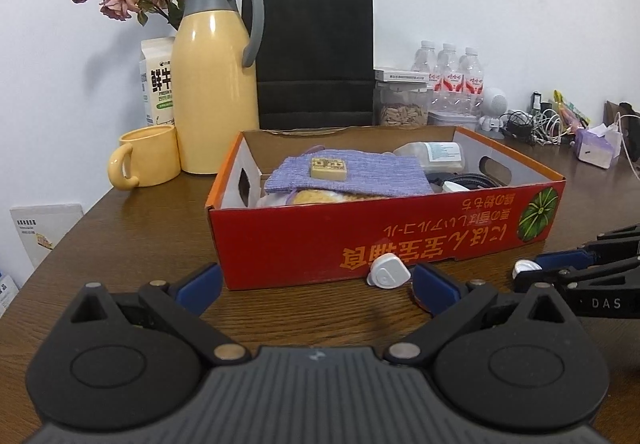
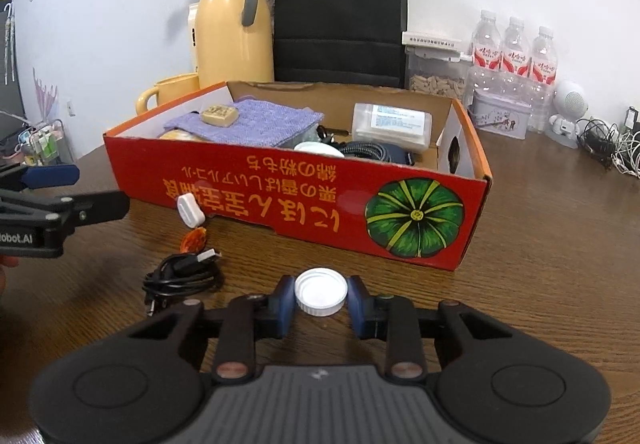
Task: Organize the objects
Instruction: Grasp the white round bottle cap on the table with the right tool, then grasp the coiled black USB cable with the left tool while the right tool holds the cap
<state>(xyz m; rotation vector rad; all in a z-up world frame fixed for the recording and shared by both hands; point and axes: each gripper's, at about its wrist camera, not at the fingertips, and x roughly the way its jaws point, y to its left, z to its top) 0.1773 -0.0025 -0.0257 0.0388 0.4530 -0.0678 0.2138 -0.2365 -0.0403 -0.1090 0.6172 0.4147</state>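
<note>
A red cardboard box (image 1: 400, 236) (image 2: 280, 179) stands on the wooden table, holding a purple cloth (image 1: 344, 173) (image 2: 256, 119) with a tan block (image 1: 329, 167) on it, a clear plastic case (image 2: 392, 121), a coiled belt and other items. My right gripper (image 2: 321, 294) is shut on a white bottle cap (image 2: 321, 292) in front of the box; it also shows in the left wrist view (image 1: 532, 270). My left gripper (image 1: 316, 284) is open and empty before the box. A white plug (image 1: 389, 272) (image 2: 191, 208) lies by the box's front wall.
A black USB cable (image 2: 182, 272) and an orange wrapped sweet (image 2: 193, 239) lie on the table left of the cap. Behind the box stand a yellow jug (image 1: 218, 83), a yellow mug (image 1: 146, 155), a black paper bag (image 1: 316, 51), water bottles (image 2: 514, 51) and tangled cords (image 2: 612, 147).
</note>
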